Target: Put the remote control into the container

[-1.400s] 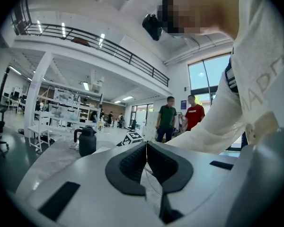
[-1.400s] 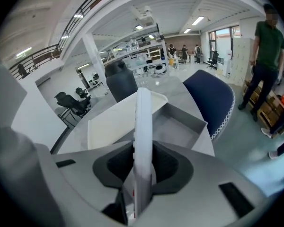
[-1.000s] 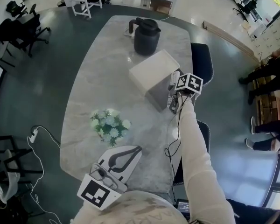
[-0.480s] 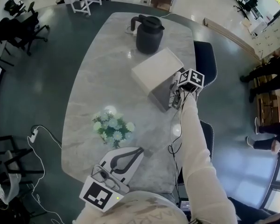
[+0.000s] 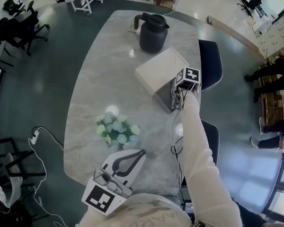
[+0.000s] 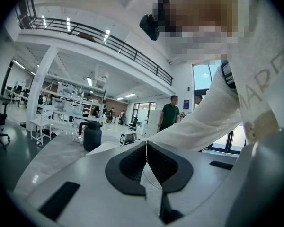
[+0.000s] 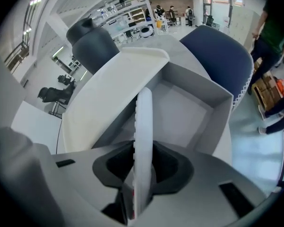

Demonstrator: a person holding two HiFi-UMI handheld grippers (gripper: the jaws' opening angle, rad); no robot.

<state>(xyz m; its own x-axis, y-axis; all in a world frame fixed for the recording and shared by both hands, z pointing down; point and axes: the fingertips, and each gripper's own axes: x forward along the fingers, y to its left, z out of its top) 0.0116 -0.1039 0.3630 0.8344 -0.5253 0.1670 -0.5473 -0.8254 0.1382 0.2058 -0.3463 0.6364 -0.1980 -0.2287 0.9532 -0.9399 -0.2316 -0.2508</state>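
My right gripper (image 7: 143,163) is shut on a white remote control (image 7: 143,126), held edge-on between its pads. The remote's far end pokes over the open side of the container (image 7: 194,109), a grey box with a white lid (image 7: 109,96) swung up to the left. In the head view the right gripper (image 5: 177,97) sits at the near right edge of the container (image 5: 157,72), which rests on the marble table (image 5: 109,79). My left gripper (image 5: 132,156) hovers low by my body, its jaws shut on nothing; in its own view the left gripper (image 6: 146,162) shows pads touching.
A dark kettle (image 5: 153,32) stands behind the container. A bunch of white and green flowers (image 5: 116,128) lies on the table's near middle. A blue chair (image 5: 209,60) is tucked at the right edge. People stand far right on the floor.
My right gripper has carried the remote a little left and forward, closer over the container's opening. The left gripper has stayed by my body.
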